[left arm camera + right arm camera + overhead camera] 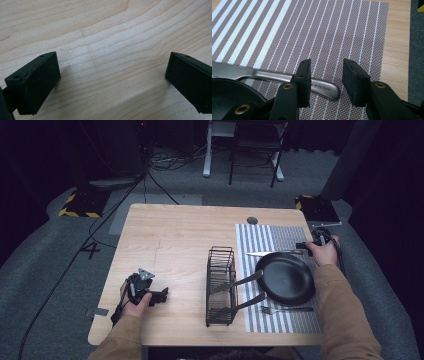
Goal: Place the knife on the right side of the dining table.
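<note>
A silver knife lies on the striped placemat just beyond a black plate. My right gripper is at the knife's handle end. In the right gripper view the gripper is open; the rounded end of the knife lies on the placemat between the jaws, untouched by the right one. The plate fills the lower left corner. My left gripper rests at the table's front left, and it is wide open over bare wood.
A black wire rack stands mid-table with two grey utensil handles poking out toward the plate. A fork lies on the mat in front of the plate. The table's right edge is close to my right gripper.
</note>
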Demonstrator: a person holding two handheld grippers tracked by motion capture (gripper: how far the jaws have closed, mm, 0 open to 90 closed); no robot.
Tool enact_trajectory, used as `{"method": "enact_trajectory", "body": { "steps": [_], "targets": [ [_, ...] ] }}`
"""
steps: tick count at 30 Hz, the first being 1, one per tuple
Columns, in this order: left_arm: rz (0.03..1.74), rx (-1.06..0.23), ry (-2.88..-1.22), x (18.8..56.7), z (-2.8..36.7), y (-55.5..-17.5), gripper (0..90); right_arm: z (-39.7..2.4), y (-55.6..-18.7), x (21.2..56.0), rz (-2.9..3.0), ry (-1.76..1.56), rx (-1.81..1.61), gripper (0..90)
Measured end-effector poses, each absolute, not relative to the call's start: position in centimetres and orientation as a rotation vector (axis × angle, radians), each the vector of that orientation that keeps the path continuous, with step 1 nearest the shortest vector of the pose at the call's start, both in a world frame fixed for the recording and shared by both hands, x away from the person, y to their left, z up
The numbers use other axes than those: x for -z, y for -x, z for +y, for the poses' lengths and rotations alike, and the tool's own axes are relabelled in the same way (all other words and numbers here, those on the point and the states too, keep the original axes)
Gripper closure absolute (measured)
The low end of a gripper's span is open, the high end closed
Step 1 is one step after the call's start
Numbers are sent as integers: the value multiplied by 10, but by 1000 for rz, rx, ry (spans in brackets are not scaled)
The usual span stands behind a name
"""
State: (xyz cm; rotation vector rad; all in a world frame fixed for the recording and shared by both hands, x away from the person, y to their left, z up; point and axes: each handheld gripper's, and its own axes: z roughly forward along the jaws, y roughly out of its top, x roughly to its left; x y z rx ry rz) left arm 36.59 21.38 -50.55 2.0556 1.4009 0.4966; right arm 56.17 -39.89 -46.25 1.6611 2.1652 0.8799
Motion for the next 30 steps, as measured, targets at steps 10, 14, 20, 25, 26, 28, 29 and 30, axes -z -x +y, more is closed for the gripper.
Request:
{"method": "enact_trajectory", "body": {
  "steps": [10,14,20,25,26,28,29,30],
  "targets": [
    [1401,-496,-2056,505,214,-366,0,-399,-557,455,2157,-1629,-886,598],
    [1401,-496,-2056,505,214,-366,0,-399,-552,446,2148,-1587,-895,594],
    [1401,-496,-2056,505,214,-366,0,-400,-539,425,2126,-1509,-922,583],
    [1401,-496,-2056,505,214,-366,0,-401,-519,402,2113,-1439,-948,538],
    [1401,-496,-2056,505,214,-366,0,-401,-519,402,2113,-1439,-948,538],
    [1401,-496,-2056,505,214,-366,0,-402,-509,392,2105,-1405,-969,514],
    [1401,-496,-2056,505,214,-366,0,-402,-509,392,2105,-1405,-969,514],
    [1401,-496,-2056,506,214,-366,0,-402,-506,389,2101,-1392,-974,503]
  ]
}}
